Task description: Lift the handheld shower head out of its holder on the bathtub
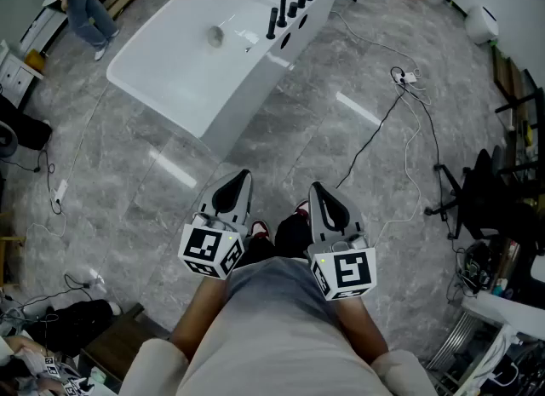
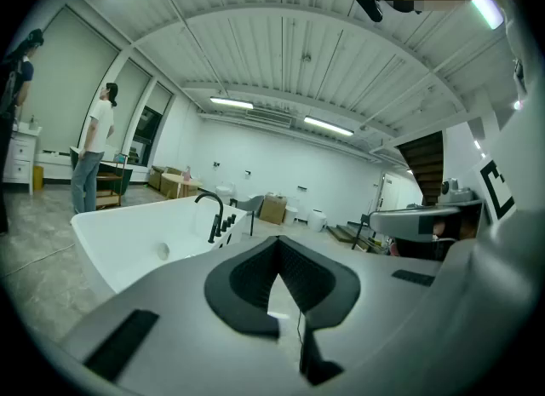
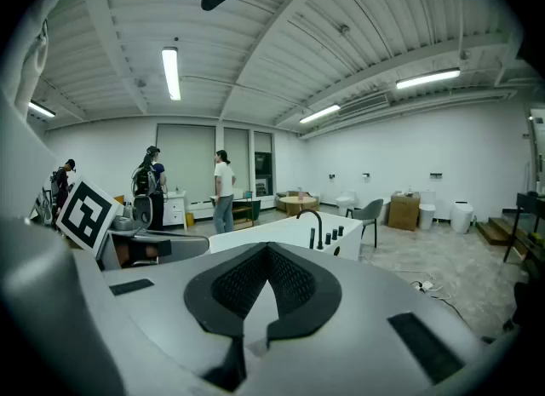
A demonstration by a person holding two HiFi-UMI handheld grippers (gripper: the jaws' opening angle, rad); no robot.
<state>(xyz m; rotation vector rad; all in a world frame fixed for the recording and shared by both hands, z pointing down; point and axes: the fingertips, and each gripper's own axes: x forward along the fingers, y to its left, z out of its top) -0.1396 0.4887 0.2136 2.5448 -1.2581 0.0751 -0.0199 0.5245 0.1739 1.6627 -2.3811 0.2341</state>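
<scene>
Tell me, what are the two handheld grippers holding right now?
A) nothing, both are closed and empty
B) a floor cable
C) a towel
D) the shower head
A: the left gripper and right gripper have their jaws together on nothing, held well short of the bathtub.

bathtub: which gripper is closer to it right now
Left. The left gripper is just short of the bathtub, aimed at its near end. The right gripper is beside the left one, further right, over floor past that end.
</scene>
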